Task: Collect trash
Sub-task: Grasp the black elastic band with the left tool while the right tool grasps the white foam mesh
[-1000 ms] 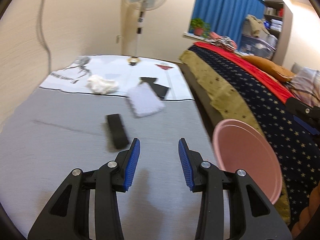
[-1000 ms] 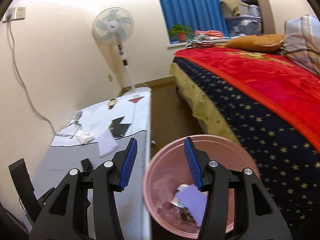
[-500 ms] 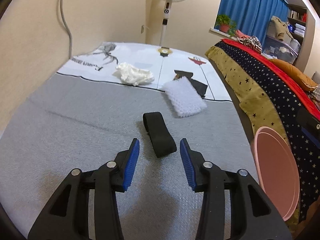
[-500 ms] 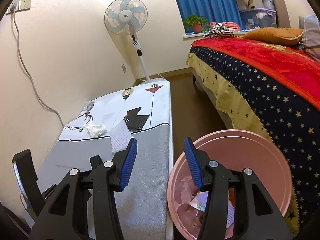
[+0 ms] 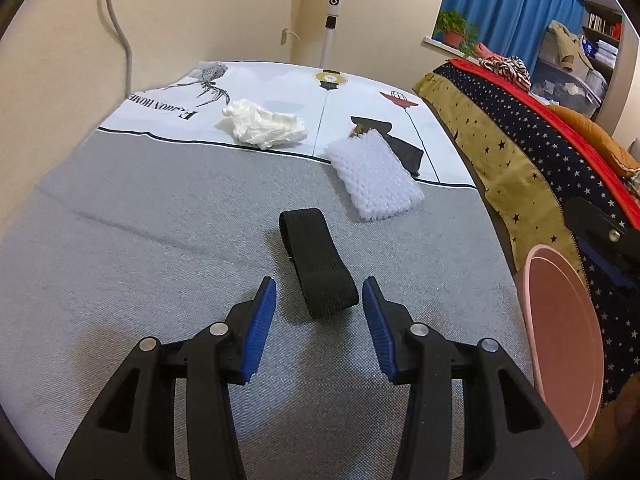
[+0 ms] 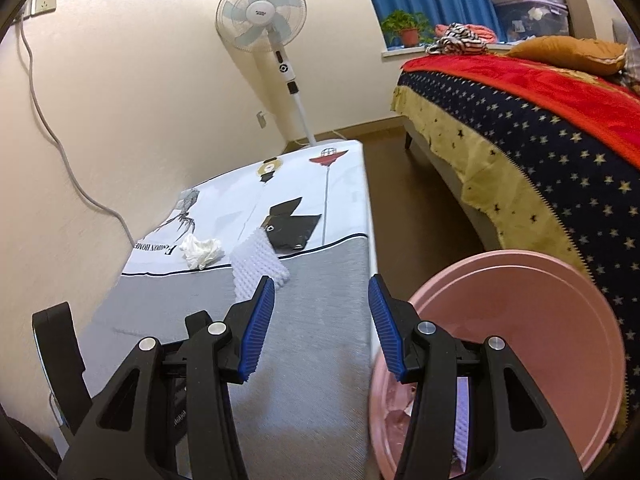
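Observation:
A black elastic strap lies flat on the grey cloth of the table. My left gripper is open, low over the cloth, with the strap's near end between its blue pads and a gap on each side. Farther back lie a crumpled white tissue, a white bubble-wrap piece and a black sheet. My right gripper is open and empty above the table's right edge, left of the pink bin, which holds some scraps. The tissue and bubble wrap lie ahead of it.
The pink bin stands on the floor off the table's right edge. Beyond a strip of brown floor is a bed with a starred blanket. A standing fan is behind the table, and a grey cable hangs down the left wall.
My left gripper has moved forward and down until the strap's near end sits between its fingers. The right gripper has swung left from above the bin toward the table.

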`<state>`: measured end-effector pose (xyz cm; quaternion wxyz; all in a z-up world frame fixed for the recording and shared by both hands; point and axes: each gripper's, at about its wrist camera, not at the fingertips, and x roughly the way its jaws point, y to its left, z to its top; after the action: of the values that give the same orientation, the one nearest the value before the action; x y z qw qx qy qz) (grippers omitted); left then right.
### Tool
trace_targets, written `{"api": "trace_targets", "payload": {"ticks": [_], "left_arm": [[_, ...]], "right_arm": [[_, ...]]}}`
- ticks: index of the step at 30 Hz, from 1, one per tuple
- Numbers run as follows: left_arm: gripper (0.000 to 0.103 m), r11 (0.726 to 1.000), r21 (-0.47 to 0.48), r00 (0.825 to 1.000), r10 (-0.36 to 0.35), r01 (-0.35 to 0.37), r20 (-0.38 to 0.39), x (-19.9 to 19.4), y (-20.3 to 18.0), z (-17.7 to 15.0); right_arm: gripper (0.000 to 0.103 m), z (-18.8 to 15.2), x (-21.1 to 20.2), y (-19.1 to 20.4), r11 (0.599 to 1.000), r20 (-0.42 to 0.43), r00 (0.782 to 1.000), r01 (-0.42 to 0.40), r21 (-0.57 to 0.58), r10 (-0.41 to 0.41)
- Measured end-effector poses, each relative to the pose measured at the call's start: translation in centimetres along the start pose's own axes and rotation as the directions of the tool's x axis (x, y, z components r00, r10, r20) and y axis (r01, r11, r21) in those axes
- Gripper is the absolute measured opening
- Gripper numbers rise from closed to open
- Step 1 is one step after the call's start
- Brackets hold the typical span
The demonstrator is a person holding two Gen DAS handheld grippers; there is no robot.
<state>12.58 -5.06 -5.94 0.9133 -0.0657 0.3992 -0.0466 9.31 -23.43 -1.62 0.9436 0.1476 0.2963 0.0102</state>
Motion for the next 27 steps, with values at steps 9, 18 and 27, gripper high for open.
{"api": "trace_targets", "payload": {"ticks": [9,18,27], "left_arm": [[0.024,1.000,-0.025,1.000,0.015,-0.015,-0.006,0.3,1.0,0.3],[0.024,0.991,-0.101,0.996,0.090,-0.089,0.010,0.3,3.3,1.1],[0.024,0.986,-0.126,0.994,0.107,-0.105,0.013,0.4,4.0,1.3]], "right_arm": [[0.050,0.1,4.1,1.1,0.998,-0.086,0.994,-0.064,0.004,0.064],[0.050,0.3,9.2,2.4,0.995,-0.188,0.978,-0.100,-0.025,0.094],[0.050,1.0,13.5,3.2,0.994,-0.250,0.963,-0.109,-0.034,0.097]]}}
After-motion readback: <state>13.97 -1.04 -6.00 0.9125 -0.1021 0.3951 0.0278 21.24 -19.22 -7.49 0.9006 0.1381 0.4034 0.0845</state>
